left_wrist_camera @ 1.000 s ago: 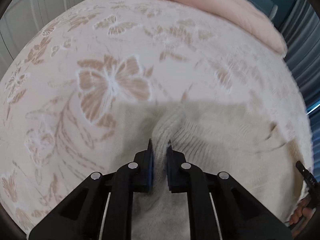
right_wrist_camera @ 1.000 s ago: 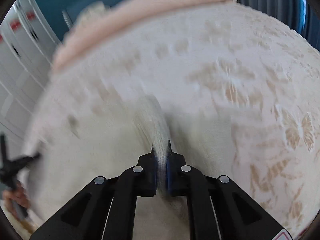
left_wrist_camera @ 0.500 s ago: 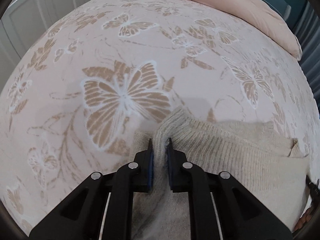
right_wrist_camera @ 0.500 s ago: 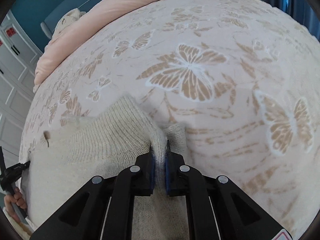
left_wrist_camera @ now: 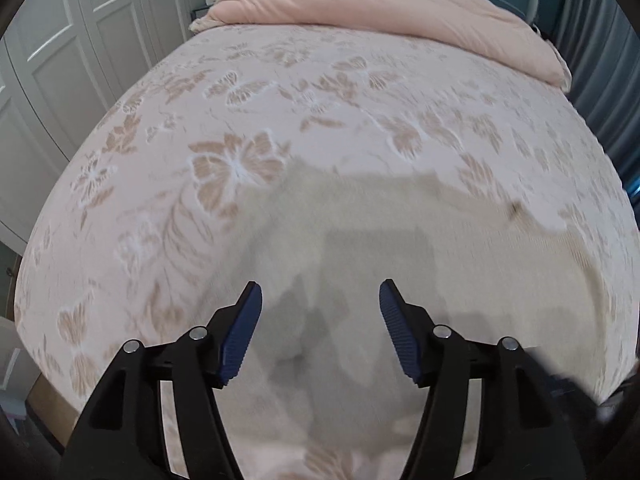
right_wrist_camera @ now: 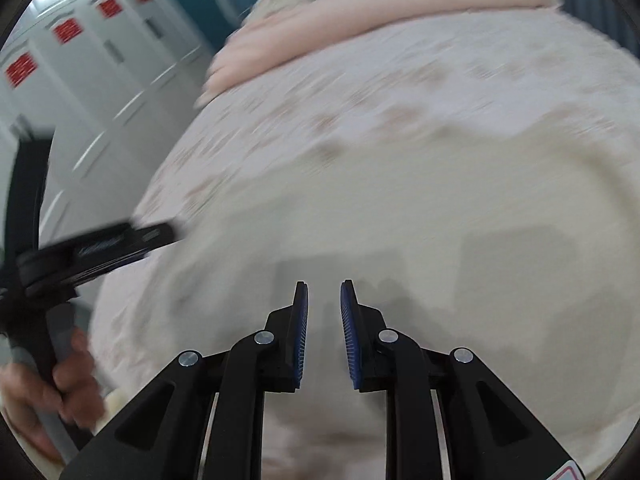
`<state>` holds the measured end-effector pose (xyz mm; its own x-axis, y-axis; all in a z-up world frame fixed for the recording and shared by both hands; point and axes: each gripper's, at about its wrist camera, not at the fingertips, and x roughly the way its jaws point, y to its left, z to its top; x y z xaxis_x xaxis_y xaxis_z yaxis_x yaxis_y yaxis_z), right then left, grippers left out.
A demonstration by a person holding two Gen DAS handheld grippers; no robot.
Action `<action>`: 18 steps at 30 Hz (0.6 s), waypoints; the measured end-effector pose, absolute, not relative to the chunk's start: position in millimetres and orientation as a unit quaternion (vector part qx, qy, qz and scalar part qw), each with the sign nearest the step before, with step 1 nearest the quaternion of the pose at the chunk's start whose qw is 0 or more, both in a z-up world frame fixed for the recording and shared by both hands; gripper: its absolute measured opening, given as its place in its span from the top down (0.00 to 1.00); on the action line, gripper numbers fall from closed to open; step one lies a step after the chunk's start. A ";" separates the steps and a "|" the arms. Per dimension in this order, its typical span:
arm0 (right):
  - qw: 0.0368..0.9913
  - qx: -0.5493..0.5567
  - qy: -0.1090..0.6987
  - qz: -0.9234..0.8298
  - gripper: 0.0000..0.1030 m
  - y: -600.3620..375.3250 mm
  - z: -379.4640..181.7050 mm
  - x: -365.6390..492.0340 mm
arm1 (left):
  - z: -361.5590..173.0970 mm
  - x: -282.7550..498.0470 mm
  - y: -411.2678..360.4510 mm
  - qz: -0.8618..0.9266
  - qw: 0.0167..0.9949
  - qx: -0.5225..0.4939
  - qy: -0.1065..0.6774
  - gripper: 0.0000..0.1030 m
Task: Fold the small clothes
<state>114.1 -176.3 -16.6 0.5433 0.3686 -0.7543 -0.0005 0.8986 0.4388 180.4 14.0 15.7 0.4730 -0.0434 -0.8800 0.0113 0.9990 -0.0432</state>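
Observation:
A cream knit sweater (left_wrist_camera: 400, 248) lies spread flat on the butterfly-print bedspread (left_wrist_camera: 280, 100). In the left wrist view my left gripper (left_wrist_camera: 320, 300) is wide open and empty above the sweater's near part. In the right wrist view the sweater (right_wrist_camera: 380, 208) fills the middle, blurred by motion. My right gripper (right_wrist_camera: 324, 300) is open a little and empty above it. The left gripper (right_wrist_camera: 100, 244), held by a hand, shows at the left edge of the right wrist view.
A folded pink duvet (left_wrist_camera: 380, 12) lies across the head of the bed. White wardrobe doors (left_wrist_camera: 60, 60) stand to the left of the bed. Blue curtains (left_wrist_camera: 600, 60) hang on the right. The bed's near left edge (left_wrist_camera: 44, 396) shows at the lower left.
Both grippers have let go of the sweater edge and opened, the left one wide. Both have lifted and pulled back. The sweater now lies flat on the bed.

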 end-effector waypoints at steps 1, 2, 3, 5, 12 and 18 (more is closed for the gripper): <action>0.851 0.194 0.473 0.118 0.83 -161.0 -22.2 112.4 | 12.6 175.5 12.4 -0.014 0.856 -0.016 0.517 0.42; 0.850 0.182 0.480 0.122 0.83 -150.4 -26.5 109.9 | 6.2 170.6 11.1 -0.012 0.851 -0.012 0.525 0.42; 0.850 0.175 0.482 0.123 0.83 -147.6 -27.8 109.2 | 1.6 167.0 11.2 -0.010 0.848 -0.009 0.529 0.42; 0.853 0.156 0.486 0.108 0.87 -154.7 -31.2 103.7 | -9.8 161.7 16.5 -0.002 0.842 -0.004 0.540 0.42; 0.850 0.187 0.486 -0.082 0.94 -309.9 -44.2 56.5 | -43.0 150.7 43.0 0.026 0.829 0.017 0.558 0.36; 0.841 0.227 0.467 -0.150 0.87 -388.4 -27.3 25.0 | -50.0 151.3 79.1 0.002 0.832 -0.043 0.553 0.30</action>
<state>25.0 -388.4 -27.3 0.5189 -0.0401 -0.8539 0.4635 0.8525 0.2416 151.3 79.1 -50.0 0.3892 -0.0435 -0.9201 -0.0515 0.9963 -0.0689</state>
